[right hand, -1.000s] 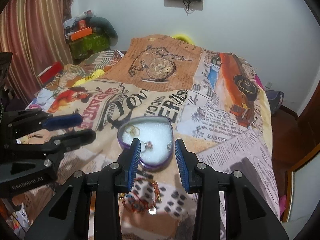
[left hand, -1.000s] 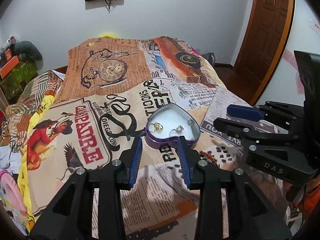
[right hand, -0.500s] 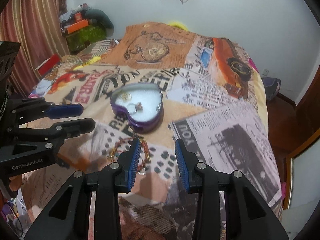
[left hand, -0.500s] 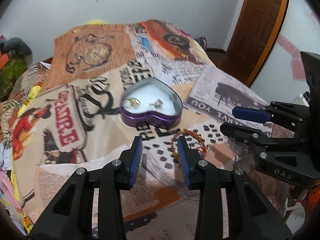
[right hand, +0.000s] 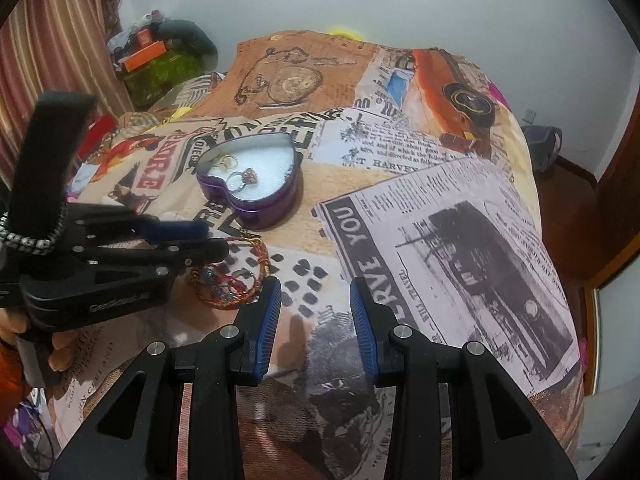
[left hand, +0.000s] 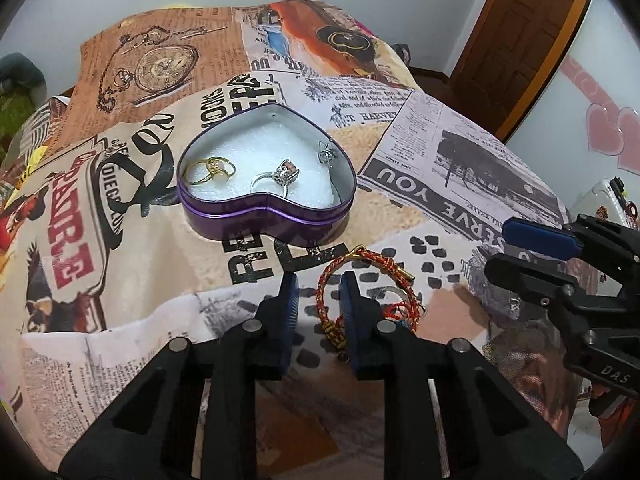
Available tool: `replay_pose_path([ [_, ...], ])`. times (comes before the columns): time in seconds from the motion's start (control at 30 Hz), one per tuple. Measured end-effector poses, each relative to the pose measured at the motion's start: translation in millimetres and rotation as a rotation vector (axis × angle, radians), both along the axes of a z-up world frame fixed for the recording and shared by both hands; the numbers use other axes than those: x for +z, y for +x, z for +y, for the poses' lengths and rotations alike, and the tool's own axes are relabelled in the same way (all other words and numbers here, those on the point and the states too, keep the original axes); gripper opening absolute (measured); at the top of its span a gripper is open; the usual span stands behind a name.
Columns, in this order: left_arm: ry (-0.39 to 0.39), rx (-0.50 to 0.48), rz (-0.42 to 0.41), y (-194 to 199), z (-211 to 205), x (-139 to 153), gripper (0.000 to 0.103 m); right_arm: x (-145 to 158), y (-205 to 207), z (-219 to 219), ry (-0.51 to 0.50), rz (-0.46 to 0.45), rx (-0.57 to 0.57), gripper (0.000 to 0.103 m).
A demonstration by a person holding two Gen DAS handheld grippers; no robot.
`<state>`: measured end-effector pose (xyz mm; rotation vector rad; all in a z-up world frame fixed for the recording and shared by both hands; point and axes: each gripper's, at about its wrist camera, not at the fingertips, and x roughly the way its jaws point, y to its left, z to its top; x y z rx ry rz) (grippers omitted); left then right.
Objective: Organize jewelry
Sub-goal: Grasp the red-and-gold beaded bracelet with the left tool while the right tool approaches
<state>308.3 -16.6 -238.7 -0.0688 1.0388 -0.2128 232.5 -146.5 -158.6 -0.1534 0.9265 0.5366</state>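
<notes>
A: What's on the left?

B: The left gripper [left hand: 316, 286] has just been closing; its fingers straddle one side of the red-and-gold bracelet [left hand: 362, 294] on the bed [left hand: 460, 168], not yet pinching it.

A: So this is the pick-up step?

B: Seems so. Next it likely needs a firm squeeze, then a lift to the heart-shaped tin [left hand: 266, 178] just beyond, where rings [left hand: 280, 176] lie.

A: And the right?

B: The right gripper [right hand: 316, 300] hangs parted over bare bedspread, empty.

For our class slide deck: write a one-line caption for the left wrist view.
Left gripper fingers, just closing, straddle the red-gold bracelet on the printed bedspread, below the purple heart tin.
</notes>
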Motion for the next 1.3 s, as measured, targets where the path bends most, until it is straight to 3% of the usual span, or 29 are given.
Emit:
replay_pose_path([
  [0.07,0.021,0.005,-0.002,0.6,-2.4,-0.9,0.006,-2.8,1.9,-2.0,0.011,0.014,-0.005,0.032],
  [0.17,0.024,-0.005,-0.005,0.6,-5.1,-1.3,0.002,-6.1,1.2,-3.2,0.021,0.025,-0.009,0.032],
  [0.47,-0.022,0.010,-0.092,-29.0,13.2,32.7,0.001,-7.0,-4.3,-0.4,0.036,0.045,0.012,0.032],
  [0.6,0.005,0.022,-0.118,-46.3,27.4,40.6,0.001,-11.2,-9.0,9.6,0.001,0.045,0.040,0.032],
  [0.7,0.052,0.029,-0.125,-57.3,34.6,37.7,0.001,-16.6,-13.9,20.1,-0.031,0.038,0.072,0.032],
  [0.87,0.057,0.039,-0.108,-67.1,44.3,24.9,0.001,-28.1,-17.9,37.7,-0.111,0.009,0.116,0.032],
  [1.1,0.010,0.060,-0.096,-71.2,52.3,15.3,0.001,-32.7,-9.3,34.9,-0.061,0.036,0.106,0.032],
  [1.2,-0.002,0.057,-0.103,-71.6,50.1,16.3,0.001,-33.3,-8.7,39.5,-0.077,0.024,0.107,0.028],
  [1.3,0.001,0.049,-0.109,-72.2,46.1,17.9,0.001,-34.0,-8.2,46.5,-0.090,0.013,0.120,0.017],
])
